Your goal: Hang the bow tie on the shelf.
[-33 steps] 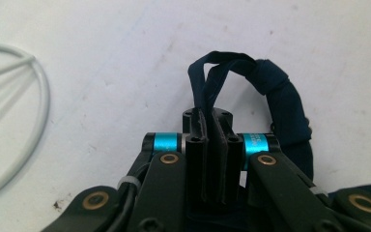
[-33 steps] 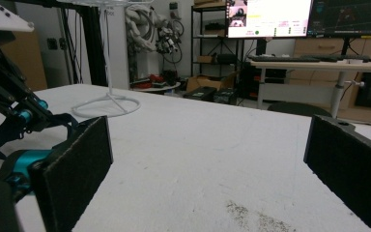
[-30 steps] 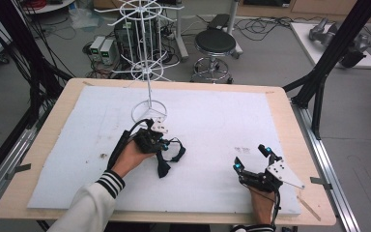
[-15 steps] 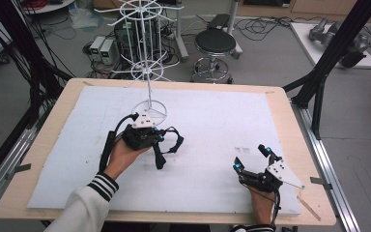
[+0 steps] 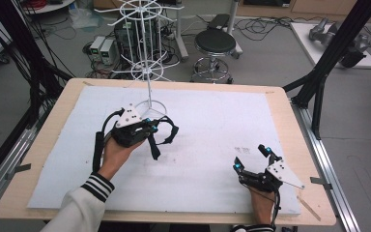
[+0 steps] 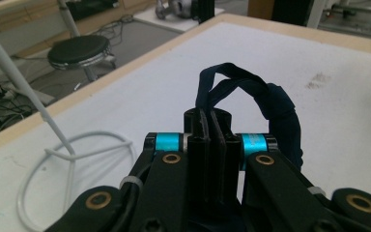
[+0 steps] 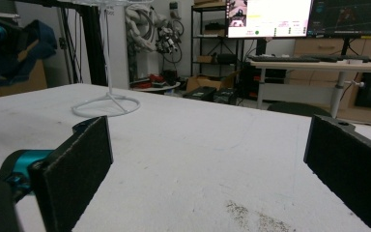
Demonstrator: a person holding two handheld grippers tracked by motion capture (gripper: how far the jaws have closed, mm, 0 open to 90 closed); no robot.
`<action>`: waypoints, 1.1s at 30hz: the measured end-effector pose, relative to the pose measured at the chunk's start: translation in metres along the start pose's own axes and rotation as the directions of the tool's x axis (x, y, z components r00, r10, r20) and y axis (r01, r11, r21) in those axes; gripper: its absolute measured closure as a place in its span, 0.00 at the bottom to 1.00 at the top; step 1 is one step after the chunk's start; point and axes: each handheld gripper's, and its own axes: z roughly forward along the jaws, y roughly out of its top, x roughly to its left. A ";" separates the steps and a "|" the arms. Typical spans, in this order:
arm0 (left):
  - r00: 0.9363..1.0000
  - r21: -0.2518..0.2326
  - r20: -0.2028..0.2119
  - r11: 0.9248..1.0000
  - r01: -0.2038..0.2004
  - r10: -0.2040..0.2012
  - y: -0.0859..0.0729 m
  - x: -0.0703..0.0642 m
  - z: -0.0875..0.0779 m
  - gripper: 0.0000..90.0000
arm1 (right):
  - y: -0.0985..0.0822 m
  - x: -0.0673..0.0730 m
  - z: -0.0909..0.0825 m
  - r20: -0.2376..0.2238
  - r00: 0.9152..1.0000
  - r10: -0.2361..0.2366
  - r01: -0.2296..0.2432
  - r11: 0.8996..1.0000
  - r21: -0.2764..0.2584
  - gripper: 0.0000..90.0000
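My left gripper (image 6: 211,140) pinches a dark blue strap (image 6: 270,104) beside the white wire rack (image 5: 147,72); my right gripper (image 5: 252,158) stands spread; no legible writing.

Lab: black frame posts (image 5: 335,53) around table (image 5: 280,96), floor cables (image 5: 265,23), monitor (image 7: 268,18), parts shelves (image 7: 207,43), stool (image 5: 215,42).

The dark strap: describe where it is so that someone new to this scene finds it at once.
On the white mat covering the wooden table, find the white wire rack at the far left. Just in front of its ring base, the left gripper is shut on a dark strap, the one soft, looping thing here, dangling off the mat.
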 end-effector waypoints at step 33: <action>0.987 -0.177 -0.152 0.984 0.024 -0.052 0.042 0.024 -0.021 0.96 | 0.000 0.000 0.000 0.000 1.000 0.002 -0.002 1.000 0.000 0.02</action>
